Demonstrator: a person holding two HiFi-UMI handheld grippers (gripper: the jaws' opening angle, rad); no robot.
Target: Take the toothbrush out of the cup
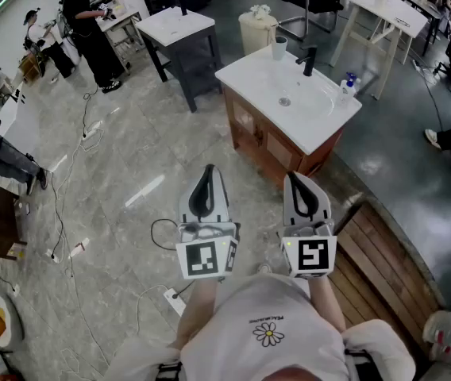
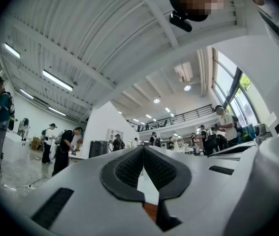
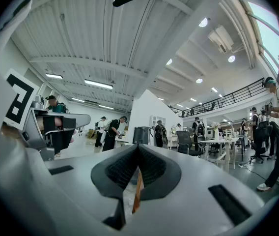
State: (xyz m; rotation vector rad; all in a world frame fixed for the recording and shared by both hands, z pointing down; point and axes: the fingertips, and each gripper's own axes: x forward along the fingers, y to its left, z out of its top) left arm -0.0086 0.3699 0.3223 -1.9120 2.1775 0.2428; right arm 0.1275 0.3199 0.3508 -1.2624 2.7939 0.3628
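Left gripper [image 1: 209, 173] [image 2: 143, 150], white shell with black ribbed pads: jaws pressed together tip to tip, nothing between them, touching nothing. The right gripper [image 1: 294, 179] [image 3: 137, 148], same build, is likewise closed and empty, held just beside the left in front of the person's chest. Both point toward the white washbasin counter [image 1: 247, 78] on its brown wooden cabinet, well apart from them across the grey floor; the pale cup [image 1: 279, 48] stands upright at that counter's far corner, near the black tap [image 1: 308, 60], toothbrush too small to make out there.
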